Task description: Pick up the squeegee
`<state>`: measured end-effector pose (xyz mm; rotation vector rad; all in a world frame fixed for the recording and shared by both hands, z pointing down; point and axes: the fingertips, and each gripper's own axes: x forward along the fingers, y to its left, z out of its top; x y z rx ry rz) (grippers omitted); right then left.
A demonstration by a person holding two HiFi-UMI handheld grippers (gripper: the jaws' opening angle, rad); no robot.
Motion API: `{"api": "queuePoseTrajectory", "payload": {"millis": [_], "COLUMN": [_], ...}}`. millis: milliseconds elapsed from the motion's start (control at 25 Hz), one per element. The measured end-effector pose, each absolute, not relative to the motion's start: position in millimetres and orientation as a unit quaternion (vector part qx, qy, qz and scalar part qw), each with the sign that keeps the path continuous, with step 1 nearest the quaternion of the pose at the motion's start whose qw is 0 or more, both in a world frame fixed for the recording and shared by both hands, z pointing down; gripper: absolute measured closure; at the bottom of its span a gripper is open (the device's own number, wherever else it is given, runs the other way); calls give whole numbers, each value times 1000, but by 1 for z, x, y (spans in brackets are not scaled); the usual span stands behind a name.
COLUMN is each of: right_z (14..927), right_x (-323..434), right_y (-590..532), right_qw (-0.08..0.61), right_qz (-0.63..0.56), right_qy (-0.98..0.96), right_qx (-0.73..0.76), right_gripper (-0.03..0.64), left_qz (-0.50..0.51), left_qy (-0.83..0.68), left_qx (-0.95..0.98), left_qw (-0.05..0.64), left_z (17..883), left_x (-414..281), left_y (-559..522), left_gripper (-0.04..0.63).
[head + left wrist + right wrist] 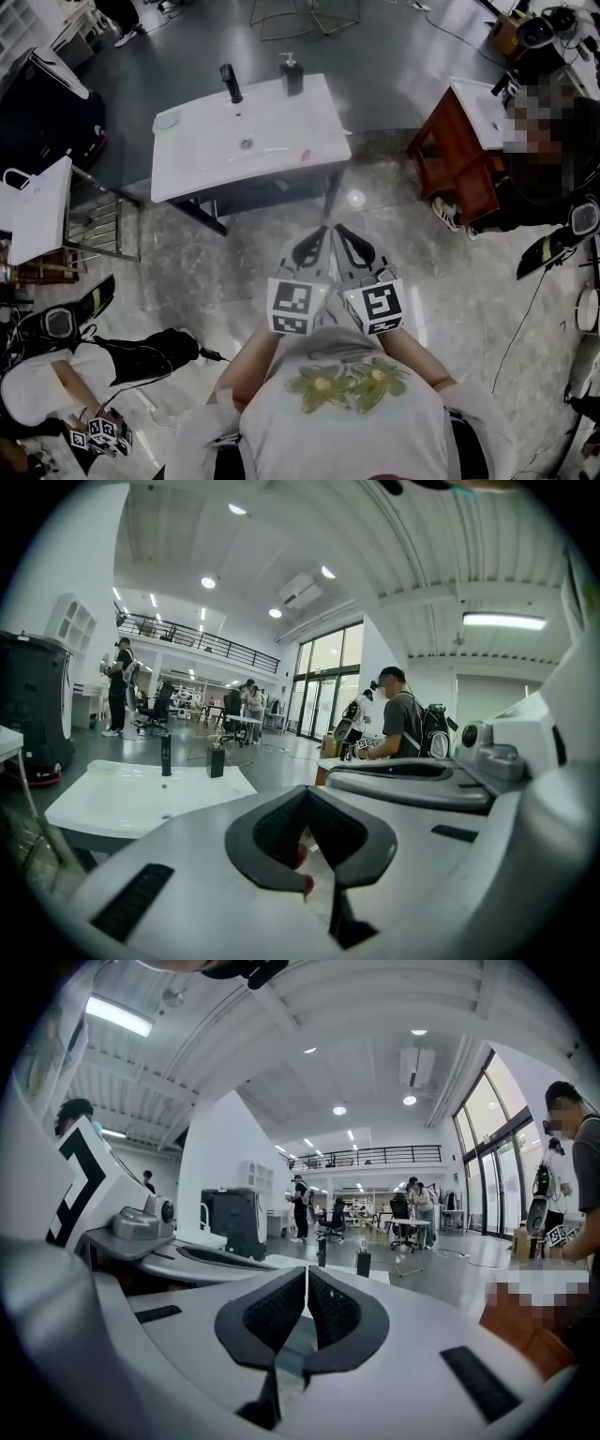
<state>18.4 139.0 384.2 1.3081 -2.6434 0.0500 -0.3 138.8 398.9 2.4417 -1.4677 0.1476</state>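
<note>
A white sink table (197, 169) stands ahead of me, with a black faucet (230, 82) and a dark soap bottle (292, 73) at its back edge. A small reddish item (303, 155) lies near its front right corner; it is too small to tell whether this is the squeegee. My left gripper (322, 232) and right gripper (339, 230) are held side by side at chest height, tips almost touching, well short of the table. Both are shut with nothing in them. The left gripper view shows its closed tips (307, 791) and the sink (112, 803) beyond; the right gripper view shows its closed tips (307, 1271).
A red-brown cabinet with its own sink (459, 131) stands at the right, a person (553, 159) beside it. A white table (42, 206) and black machine (47, 108) are at the left. Another person sits low left with marker cubes (103, 433). Cables cross the floor.
</note>
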Motion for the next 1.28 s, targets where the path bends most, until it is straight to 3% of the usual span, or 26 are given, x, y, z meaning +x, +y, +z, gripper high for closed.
{"api": "queuePoseTrajectory", "payload": {"millis": [1280], "right_z": [424], "right_x": [-10], "right_y": [-20], "right_qw": [147], "right_qz": [46], "right_qy": [-889], "right_qx": [432], "right_gripper": [592], "left_qz": [103], "left_qy": [-488], "left_qx": [849], "left_qw": [172], "left_z": [436], "left_x": [-26], "left_y": [-16], "left_gripper": [584]}}
